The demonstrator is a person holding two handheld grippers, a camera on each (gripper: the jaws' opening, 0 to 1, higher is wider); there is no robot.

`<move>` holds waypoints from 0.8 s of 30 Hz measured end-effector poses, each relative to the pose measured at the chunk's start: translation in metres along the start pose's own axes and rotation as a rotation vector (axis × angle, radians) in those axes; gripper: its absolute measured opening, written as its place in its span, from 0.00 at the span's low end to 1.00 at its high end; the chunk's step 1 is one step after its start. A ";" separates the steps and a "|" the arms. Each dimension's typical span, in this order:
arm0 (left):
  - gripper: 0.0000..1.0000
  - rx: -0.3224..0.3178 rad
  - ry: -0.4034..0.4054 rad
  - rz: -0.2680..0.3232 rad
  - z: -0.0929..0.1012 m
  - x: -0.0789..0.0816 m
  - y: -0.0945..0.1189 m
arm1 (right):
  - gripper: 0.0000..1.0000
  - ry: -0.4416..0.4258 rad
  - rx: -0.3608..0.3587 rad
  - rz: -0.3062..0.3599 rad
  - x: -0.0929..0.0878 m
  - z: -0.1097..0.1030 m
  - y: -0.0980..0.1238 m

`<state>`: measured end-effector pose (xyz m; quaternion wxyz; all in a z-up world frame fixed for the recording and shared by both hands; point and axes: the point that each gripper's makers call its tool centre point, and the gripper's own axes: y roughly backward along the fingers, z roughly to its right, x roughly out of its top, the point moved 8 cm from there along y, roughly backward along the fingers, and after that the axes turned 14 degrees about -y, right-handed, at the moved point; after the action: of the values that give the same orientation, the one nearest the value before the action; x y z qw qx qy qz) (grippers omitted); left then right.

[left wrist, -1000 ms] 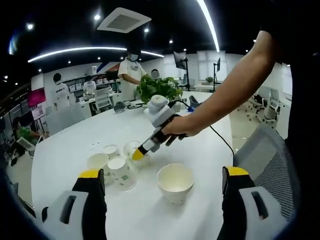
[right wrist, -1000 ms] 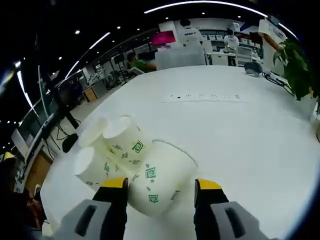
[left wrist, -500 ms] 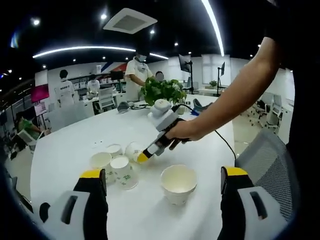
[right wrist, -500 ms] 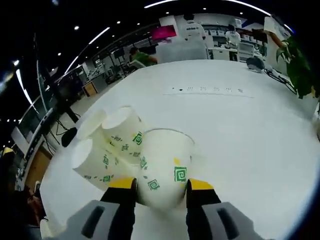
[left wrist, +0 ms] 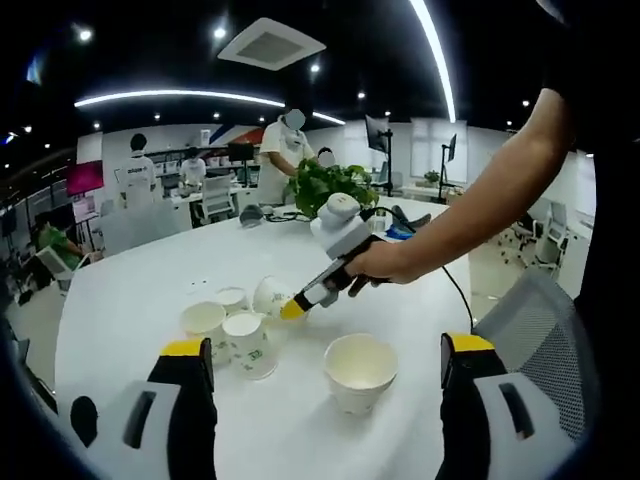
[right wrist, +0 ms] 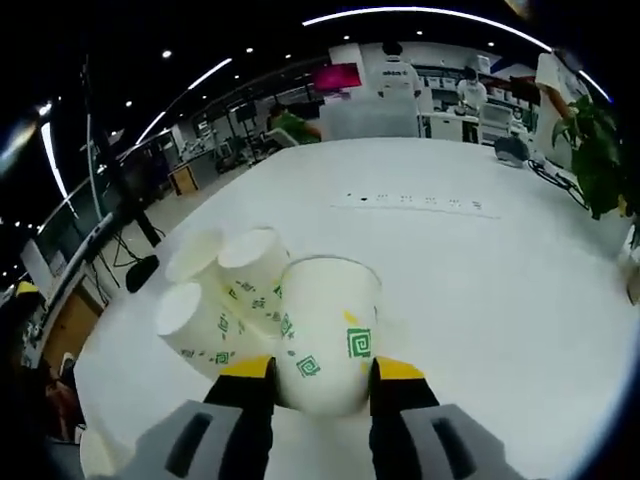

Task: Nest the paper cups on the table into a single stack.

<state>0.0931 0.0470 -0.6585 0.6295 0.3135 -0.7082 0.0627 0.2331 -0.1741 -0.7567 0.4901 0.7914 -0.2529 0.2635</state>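
On the white table (left wrist: 120, 300) stand three printed paper cups (left wrist: 245, 342) close together, with a wider white cup (left wrist: 360, 368) to their right. My left gripper (left wrist: 327, 346) hangs open above the table's near edge, nothing between its jaws. A person's hand brings my right gripper into the left gripper view, where its yellow tip touches a fourth cup (left wrist: 268, 295). In the right gripper view, my right gripper (right wrist: 323, 368) is shut on that green-patterned cup (right wrist: 325, 325), held mouth up. The three other cups (right wrist: 225, 290) lean together just left of it.
A potted plant (left wrist: 325, 183) and a cable sit at the table's far side, with several people standing behind. A grey mesh chair (left wrist: 530, 320) stands at the right. A row of sockets (right wrist: 415, 202) lies flat in the table (right wrist: 500, 280).
My right gripper's jaws have closed on the cup that lay tilted between them, and the cup now stands upright in the grip. The left gripper has stayed open.
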 end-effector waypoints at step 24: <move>0.59 -0.073 0.058 0.012 -0.014 0.026 -0.020 | 0.36 0.101 0.180 0.124 -0.022 -0.027 0.082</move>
<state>0.1150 0.0279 -0.6379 0.6603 0.2843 -0.6933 0.0497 0.1586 -0.1789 -0.7084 0.4118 0.8008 -0.2519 0.3544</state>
